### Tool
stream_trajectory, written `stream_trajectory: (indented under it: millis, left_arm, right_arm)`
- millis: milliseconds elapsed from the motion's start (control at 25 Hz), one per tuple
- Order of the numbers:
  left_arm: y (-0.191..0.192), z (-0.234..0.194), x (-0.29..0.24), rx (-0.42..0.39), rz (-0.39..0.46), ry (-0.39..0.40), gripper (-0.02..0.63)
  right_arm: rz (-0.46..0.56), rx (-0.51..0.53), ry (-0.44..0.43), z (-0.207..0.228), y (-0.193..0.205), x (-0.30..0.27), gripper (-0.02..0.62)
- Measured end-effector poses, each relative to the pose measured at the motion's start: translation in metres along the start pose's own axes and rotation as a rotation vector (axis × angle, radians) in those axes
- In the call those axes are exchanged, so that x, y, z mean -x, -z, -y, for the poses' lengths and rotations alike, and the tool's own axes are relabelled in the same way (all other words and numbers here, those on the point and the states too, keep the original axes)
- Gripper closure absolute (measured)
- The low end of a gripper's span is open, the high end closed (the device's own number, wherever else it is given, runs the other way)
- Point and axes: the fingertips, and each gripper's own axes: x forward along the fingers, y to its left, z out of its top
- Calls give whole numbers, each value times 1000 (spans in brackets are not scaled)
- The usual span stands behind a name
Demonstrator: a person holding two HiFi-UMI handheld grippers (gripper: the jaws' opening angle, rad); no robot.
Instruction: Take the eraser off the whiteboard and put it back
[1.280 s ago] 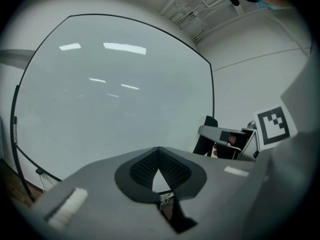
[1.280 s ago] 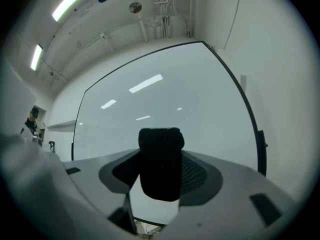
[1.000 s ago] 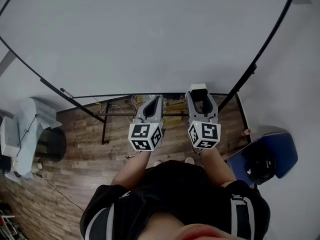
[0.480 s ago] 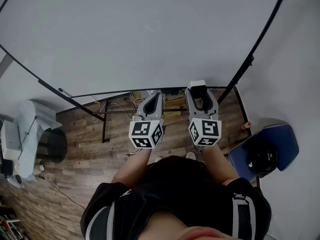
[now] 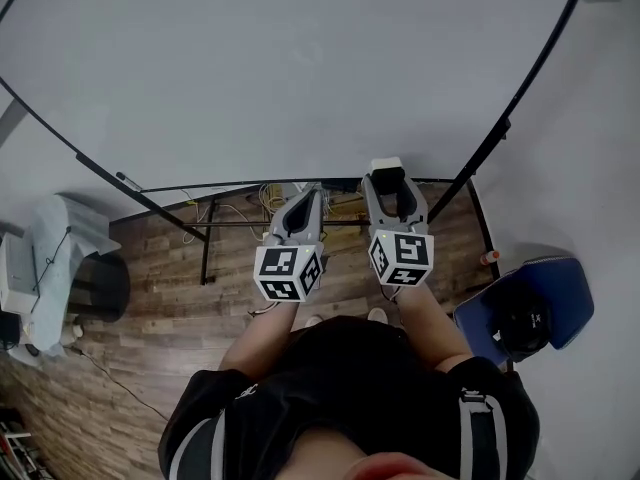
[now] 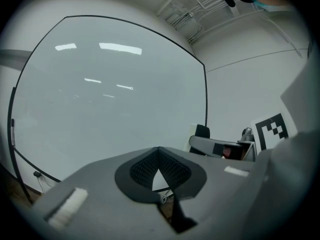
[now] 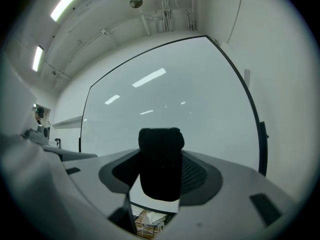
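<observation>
The whiteboard (image 5: 300, 68) fills the upper head view, right in front of both grippers. My right gripper (image 5: 388, 180) is shut on the eraser (image 5: 386, 166), which is white on its back. In the right gripper view the eraser's black felt (image 7: 160, 164) stands upright between the jaws, a short way off the whiteboard (image 7: 190, 99). My left gripper (image 5: 309, 201) is beside it on the left, shut with nothing in it. In the left gripper view its tips meet (image 6: 158, 150) before the whiteboard (image 6: 100, 109), and the eraser (image 6: 202, 131) shows at the right.
The board's black stand bars and a tangle of cables (image 5: 270, 208) are on the wooden floor below the grippers. A blue chair (image 5: 560, 308) with a black thing on it stands at the right. A grey-white machine (image 5: 50, 258) stands at the left.
</observation>
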Motion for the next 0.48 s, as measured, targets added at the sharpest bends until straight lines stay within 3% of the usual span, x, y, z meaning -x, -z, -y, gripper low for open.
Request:
stream_trajectory:
  millis: [480]
  left_arm:
    - [-4, -39, 16, 16, 25, -81, 597]
  right_arm:
    - [-65, -2, 35, -4, 7, -78, 364]
